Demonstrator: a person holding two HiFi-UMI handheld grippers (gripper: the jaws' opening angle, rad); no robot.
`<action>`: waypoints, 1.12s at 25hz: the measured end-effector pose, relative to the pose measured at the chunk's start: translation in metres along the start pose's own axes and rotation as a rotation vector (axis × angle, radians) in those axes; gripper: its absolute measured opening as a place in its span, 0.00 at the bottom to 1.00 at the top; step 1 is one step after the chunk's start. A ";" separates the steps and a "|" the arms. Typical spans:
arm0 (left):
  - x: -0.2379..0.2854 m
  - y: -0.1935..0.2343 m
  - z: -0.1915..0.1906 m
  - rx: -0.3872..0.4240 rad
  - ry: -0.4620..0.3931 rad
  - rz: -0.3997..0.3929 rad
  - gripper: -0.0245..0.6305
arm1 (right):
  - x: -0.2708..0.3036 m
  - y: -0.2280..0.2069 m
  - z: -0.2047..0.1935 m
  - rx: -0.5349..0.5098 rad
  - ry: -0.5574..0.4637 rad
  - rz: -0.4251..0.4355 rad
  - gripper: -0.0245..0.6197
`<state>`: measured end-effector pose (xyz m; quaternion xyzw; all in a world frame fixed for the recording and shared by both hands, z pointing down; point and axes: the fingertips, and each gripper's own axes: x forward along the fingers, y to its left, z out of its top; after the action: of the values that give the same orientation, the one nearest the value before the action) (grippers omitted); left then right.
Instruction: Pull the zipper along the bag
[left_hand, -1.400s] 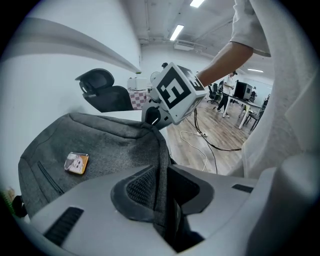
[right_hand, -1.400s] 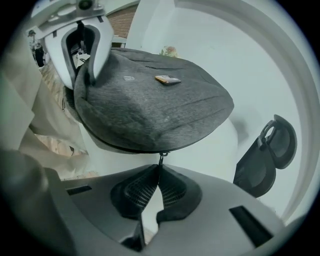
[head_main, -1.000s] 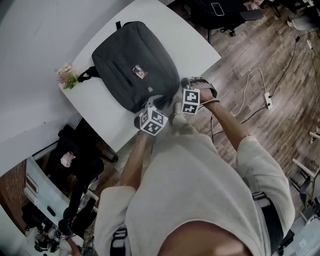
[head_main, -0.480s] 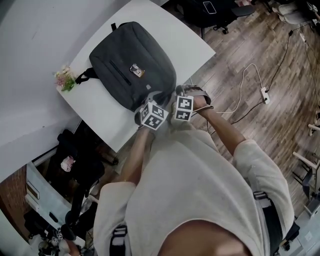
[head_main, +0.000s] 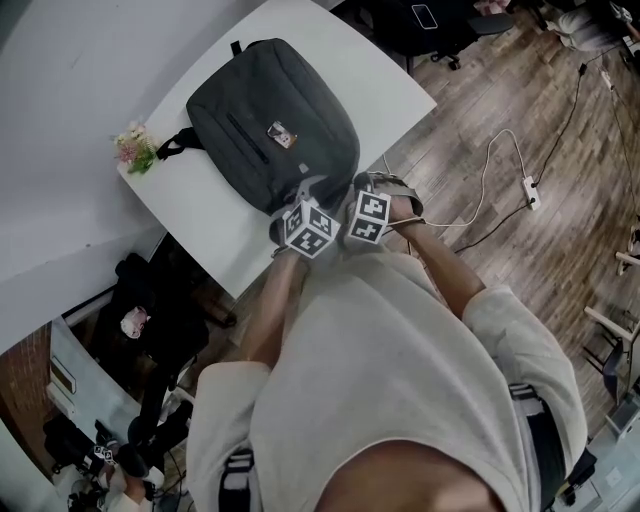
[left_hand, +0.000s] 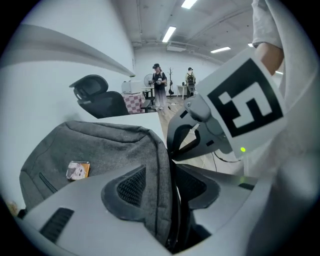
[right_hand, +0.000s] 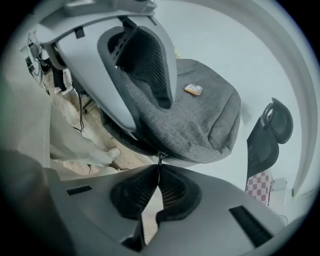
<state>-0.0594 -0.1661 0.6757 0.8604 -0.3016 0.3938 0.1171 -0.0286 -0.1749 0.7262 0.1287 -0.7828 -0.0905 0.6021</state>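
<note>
- Forearms of the person (head_main: 400, 400) reached forward and down to the near corner of the bag (head_main: 270, 120).
- Right tool (right_hand: 159, 172): the jaws were fully together, with the pads clamped on the thin zipper pull (right_hand: 159, 161) that hung from the bag's near edge.
- Left tool (left_hand: 169, 176): the jaws had just been opening and stood wide apart. The bag's grey fabric edge ran between the pads, which did not clamp it.
- Both tools sat just beside each other at the same corner, the left one over the bag's top face.
- Bag: dark grey, it lay flat on the white table (head_main: 385, 85), with its near corner at the table edge closest to the person. A small printed label (head_main: 279, 133) showed on its upper face.
- Flowers (head_main: 134, 148) stood at the table's left edge, beside the bag's black strap.
- Floor (head_main: 520, 90): wood planks beyond the table carried a white cable (head_main: 500, 160). A black office chair (right_hand: 265, 135) stood past the bag in the right tool's view.
</note>
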 end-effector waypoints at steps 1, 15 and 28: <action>-0.007 0.000 -0.003 0.030 0.007 0.005 0.35 | 0.000 -0.001 -0.001 0.000 0.001 -0.001 0.06; -0.061 0.000 -0.086 0.522 0.194 0.010 0.40 | 0.002 -0.004 -0.004 -0.009 0.004 0.012 0.06; -0.014 -0.024 -0.040 0.451 0.120 -0.010 0.34 | 0.009 -0.052 -0.049 0.027 0.061 -0.041 0.06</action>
<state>-0.0764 -0.1237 0.6928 0.8413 -0.1941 0.5011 -0.0582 0.0210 -0.2269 0.7320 0.1557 -0.7623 -0.0884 0.6219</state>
